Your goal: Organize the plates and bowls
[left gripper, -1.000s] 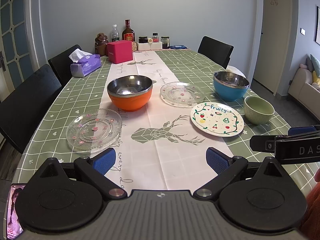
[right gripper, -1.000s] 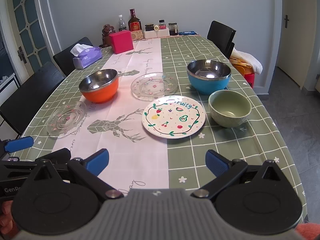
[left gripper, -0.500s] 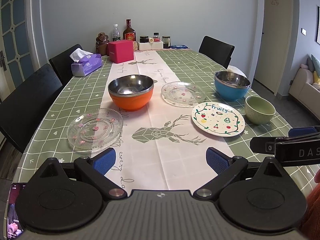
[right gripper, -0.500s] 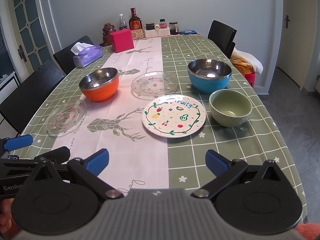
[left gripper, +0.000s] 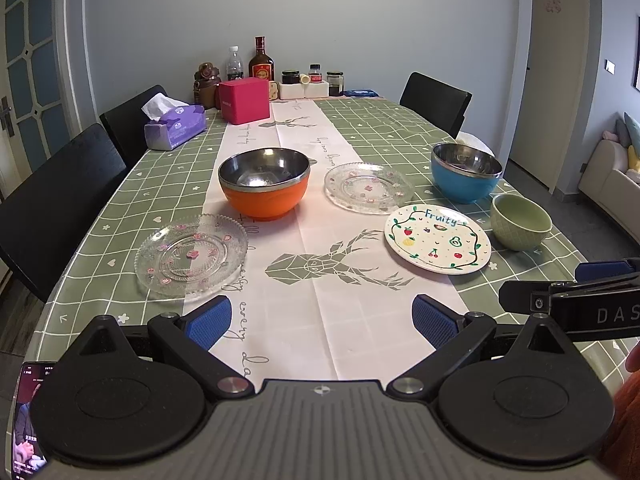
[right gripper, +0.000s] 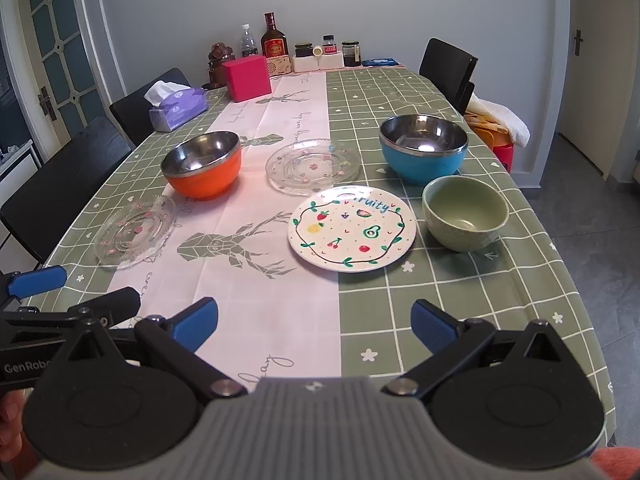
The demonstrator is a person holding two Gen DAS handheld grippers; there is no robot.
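Both tongs wide, holding nothing: left tongs (left gripper: 322,318) over the near end of the pale runner (left gripper: 320,240), right tongs (right gripper: 314,320) just beside them over the runner's right edge, neither touching any dish. Five task dishes plus one more sit apart on the surface (right gripper: 460,300), none stacked. Orange bowl (left gripper: 264,182) with steel inside, upright, on the runner mid-surface. Blue bowl (right gripper: 424,148), same steel lining, far right. Green bowl (right gripper: 464,212) smaller, matte, empty, near the right edge, just beside the fruit plate (right gripper: 352,232), white with painted fruit and a vine ring. Clear glass plate (left gripper: 190,256) with pink flower dots lies near the left edge, half on the runner. Second glass plate (left gripper: 368,188) sits between the two steel bowls, its near rim close to the fruit plate; contact unclear. Open room: bare runner between tongs and dishes, green checked cloth near right. Far end crowded with pink box (left gripper: 244,100), tissue box (left gripper: 174,126), bottles (left gripper: 260,60). Black chairs (left gripper: 52,200) along the left edge.
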